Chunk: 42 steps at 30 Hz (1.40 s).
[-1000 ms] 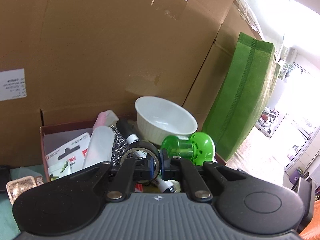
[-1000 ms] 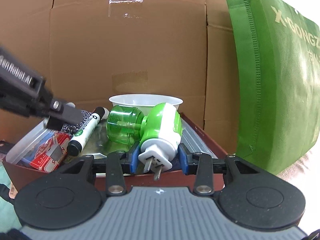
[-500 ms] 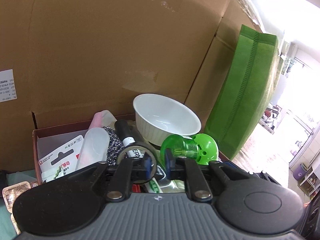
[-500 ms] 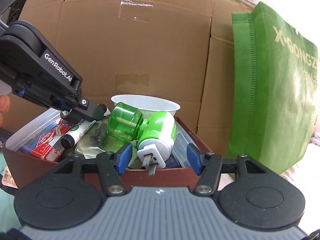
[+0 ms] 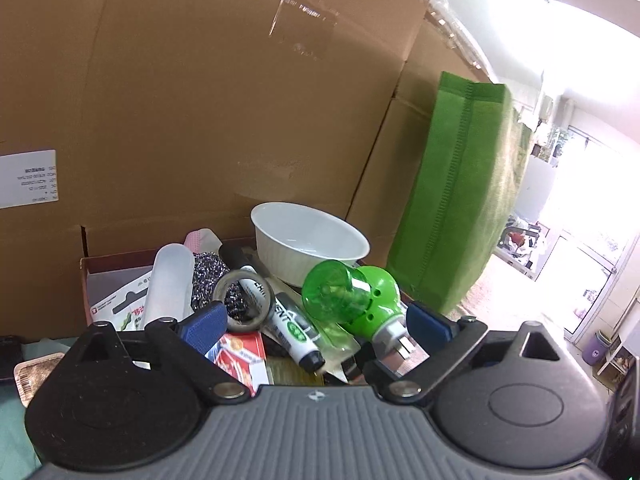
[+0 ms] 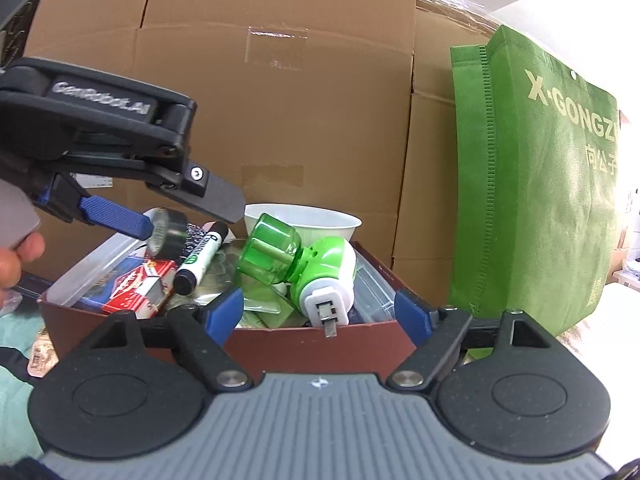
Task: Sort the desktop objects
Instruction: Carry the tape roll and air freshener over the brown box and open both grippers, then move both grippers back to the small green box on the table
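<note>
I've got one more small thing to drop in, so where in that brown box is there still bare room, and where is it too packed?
The white bowl at the back is empty inside. Otherwise the brown box is crowded: green plug-in bottle, marker, tape roll, red packet and clear container overlap, with no bare floor showing. Outside, a strip beside the green bag looks clear.

A brown open cardboard tray held a white ceramic bowl at the far side, a green plastic plug-in vaporizer near it, and a black-capped white marker to the left.
</note>
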Available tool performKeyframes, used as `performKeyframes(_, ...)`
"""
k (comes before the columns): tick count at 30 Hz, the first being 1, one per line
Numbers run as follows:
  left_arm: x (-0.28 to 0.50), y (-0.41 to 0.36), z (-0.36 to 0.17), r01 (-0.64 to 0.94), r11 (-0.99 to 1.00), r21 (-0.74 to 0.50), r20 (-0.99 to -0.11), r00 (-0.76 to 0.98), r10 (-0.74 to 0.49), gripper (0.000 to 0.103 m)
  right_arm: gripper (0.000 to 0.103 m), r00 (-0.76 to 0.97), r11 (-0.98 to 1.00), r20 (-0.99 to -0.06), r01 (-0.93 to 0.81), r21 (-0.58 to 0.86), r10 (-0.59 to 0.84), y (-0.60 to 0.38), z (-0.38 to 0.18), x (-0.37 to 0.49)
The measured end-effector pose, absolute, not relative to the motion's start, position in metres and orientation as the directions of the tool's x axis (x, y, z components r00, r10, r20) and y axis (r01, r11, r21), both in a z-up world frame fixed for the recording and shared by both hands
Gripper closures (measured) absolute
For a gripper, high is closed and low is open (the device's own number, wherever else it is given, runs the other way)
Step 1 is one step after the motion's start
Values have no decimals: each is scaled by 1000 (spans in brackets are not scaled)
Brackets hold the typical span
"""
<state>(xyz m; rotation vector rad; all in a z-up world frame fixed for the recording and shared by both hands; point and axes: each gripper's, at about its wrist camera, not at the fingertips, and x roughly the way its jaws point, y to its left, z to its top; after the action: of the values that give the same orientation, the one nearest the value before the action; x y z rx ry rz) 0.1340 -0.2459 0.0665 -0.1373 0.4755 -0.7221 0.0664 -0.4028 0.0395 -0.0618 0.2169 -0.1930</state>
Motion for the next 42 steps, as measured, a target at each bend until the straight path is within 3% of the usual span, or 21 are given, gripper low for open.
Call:
performKeyframes(11, 50, -177, 53, 557, 781, -281, -265, 737, -621, 3, 17, 966, 990, -218, 134, -46, -141, -373, 33, 23)
performKeyframes(19, 12, -122, 12, 404, 882, -240, -378, 798, -469, 3, 17, 959, 998, -279, 47, -36, -55, -341, 22, 3)
performKeyframes(25, 5, -83, -19, 289, 908, -304, -482, 775, -408, 4, 18, 941, 999, -338, -40, -38, 25, -315, 9, -3)
performKeyframes(30, 6, -72, -28, 262, 898, -353, -520, 743, -421, 6, 18, 914, 987, -386, -153, -37, 127, -286, 0, -14)
performKeyframes(40, -8, -80, -36, 346, 870, -350, -550, 676, -490, 22, 19, 827, 942, -482, -335, -8, 290, -249, -13, -38)
performKeyframes(42, -9, -82, -37, 359, 862, -358, -555, 661, -505, 26, 25, 817, 937, -492, -350, -9, 300, -244, -16, -40)
